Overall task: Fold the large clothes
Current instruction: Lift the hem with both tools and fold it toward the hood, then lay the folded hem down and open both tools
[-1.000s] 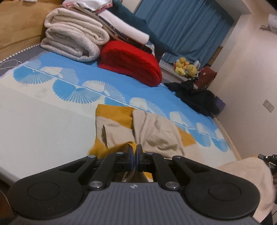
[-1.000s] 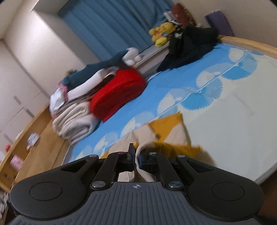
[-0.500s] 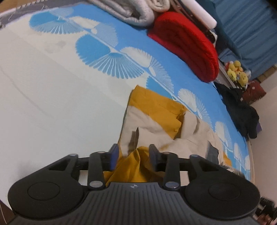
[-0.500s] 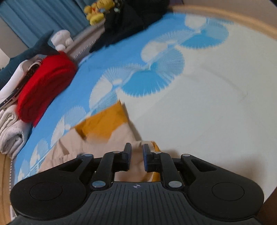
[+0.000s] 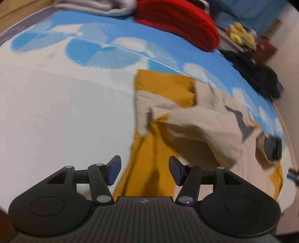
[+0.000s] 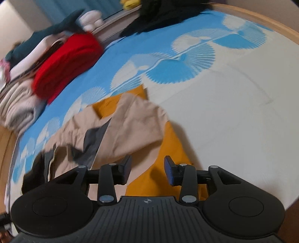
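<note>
A large beige and mustard-yellow garment [image 5: 186, 119] lies crumpled on the bed, its yellow lining turned out along the near edge. My left gripper [image 5: 144, 172] hovers over that yellow edge, jaws opening, pads clear of the cloth. In the right wrist view the same garment [image 6: 130, 127] spreads left of centre with a dark grey patch showing. My right gripper [image 6: 147, 171] stands over its yellow corner, jaws opening too, and the fabric lies below them without being pinched.
The bed sheet [image 5: 56, 112] is white with blue fan shapes. A red folded blanket [image 5: 179, 20] and grey bedding [image 5: 97, 7] sit at the head. Dark clothes [image 5: 261, 74] lie at the far right. A wooden bed frame [image 6: 261, 20] rims the mattress.
Both grippers came down toward the bed and let go of the garment's yellow edge; their jaws went from shut to apart. The cloth now lies on the sheet.
</note>
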